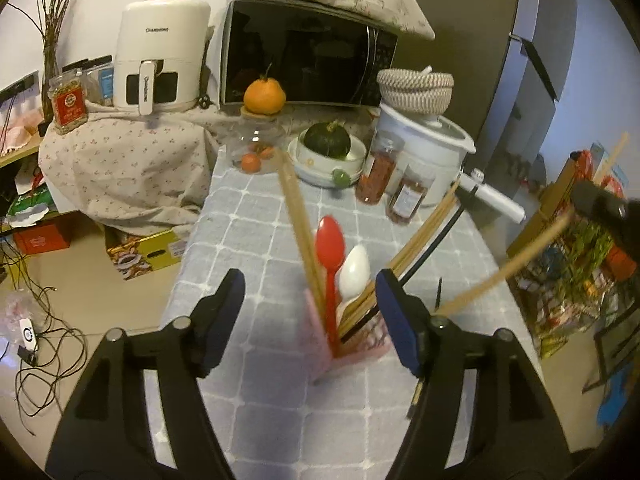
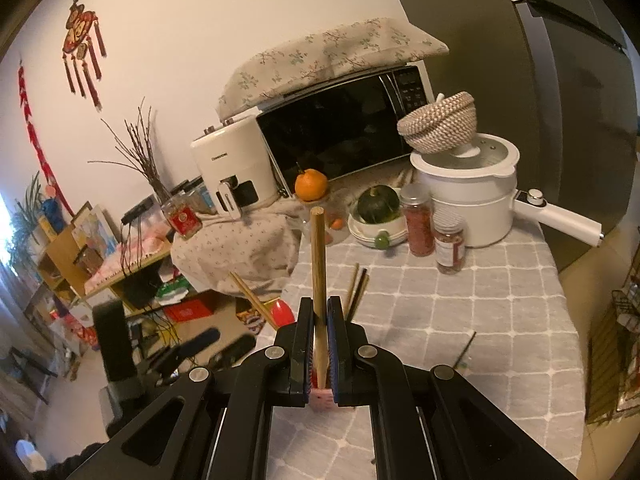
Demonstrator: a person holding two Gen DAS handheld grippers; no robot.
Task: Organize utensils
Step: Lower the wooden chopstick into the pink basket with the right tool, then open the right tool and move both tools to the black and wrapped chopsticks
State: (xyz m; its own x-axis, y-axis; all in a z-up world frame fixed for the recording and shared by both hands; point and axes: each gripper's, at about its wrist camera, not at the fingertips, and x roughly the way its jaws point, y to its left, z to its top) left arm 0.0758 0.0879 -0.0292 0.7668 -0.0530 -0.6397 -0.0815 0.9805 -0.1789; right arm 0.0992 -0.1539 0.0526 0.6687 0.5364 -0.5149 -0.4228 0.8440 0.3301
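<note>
A pink utensil holder (image 1: 352, 354) stands on the grey checked tablecloth (image 1: 256, 216). It holds a red spoon (image 1: 330, 240), a white spoon (image 1: 354, 270) and several wooden chopsticks (image 1: 294, 208). My left gripper (image 1: 310, 280) is open, one finger on each side of the holder, and its pads press on nothing. My right gripper (image 2: 320, 304) is shut on a single wooden chopstick (image 2: 318, 256) that stands upright over the holder (image 2: 320, 398). In the left wrist view the right gripper (image 1: 596, 200) sits at the far right, and its chopstick (image 1: 504, 268) slants down toward the holder.
A dark chopstick (image 2: 464, 350) lies loose on the cloth right of the holder. Further back stand two spice jars (image 2: 450, 246), a white pot (image 2: 468, 196) with a woven basket on top, a green squash in a bowl (image 2: 378, 204), an orange (image 2: 310, 185), a microwave (image 2: 340, 132) and an air fryer (image 2: 232, 168).
</note>
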